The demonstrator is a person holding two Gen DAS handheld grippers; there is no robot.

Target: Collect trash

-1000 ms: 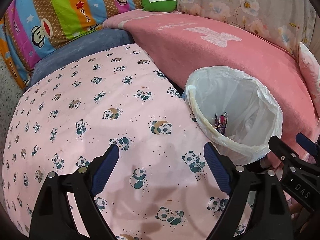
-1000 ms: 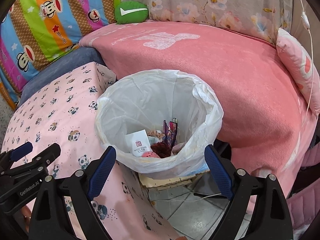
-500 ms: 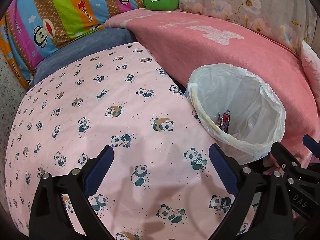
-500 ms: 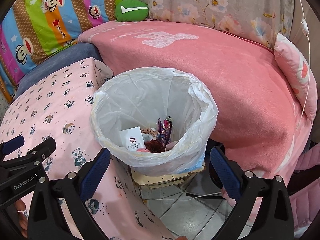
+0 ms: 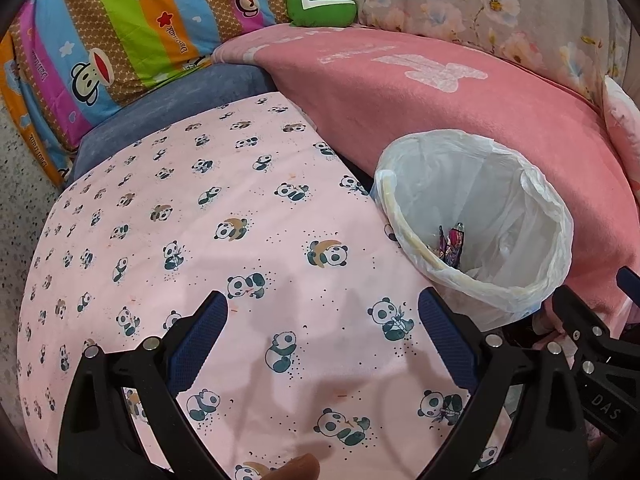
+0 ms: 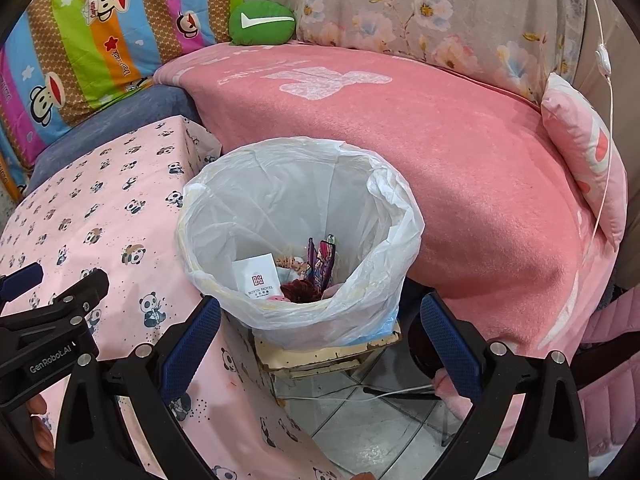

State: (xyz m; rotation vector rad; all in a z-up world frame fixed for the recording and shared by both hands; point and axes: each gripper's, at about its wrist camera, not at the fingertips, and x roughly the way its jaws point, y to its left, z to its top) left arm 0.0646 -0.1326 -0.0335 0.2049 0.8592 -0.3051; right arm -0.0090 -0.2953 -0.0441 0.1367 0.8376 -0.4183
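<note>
Both views are evenly and softly lit, bright with no harsh glare. Faint grey shadows fall on the panda cloth (image 5: pixel 248 240) in the lower middle of the left wrist frame. Fisheye distortion bows the edges, and dark vignetting fills the corners. Focus is sharp at centre, slightly softer toward the rim

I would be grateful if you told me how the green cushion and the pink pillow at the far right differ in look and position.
The green cushion is rounded, plain green with a white tick mark; the pink pillow is longer, pale pink with darker pink shapes. The green cushion sits at the back corner against the cartoon-monkey fabric, whereas the pink pillow leans at the right end, with a white cord hanging across it. Both rest on the pink blanket.
</note>
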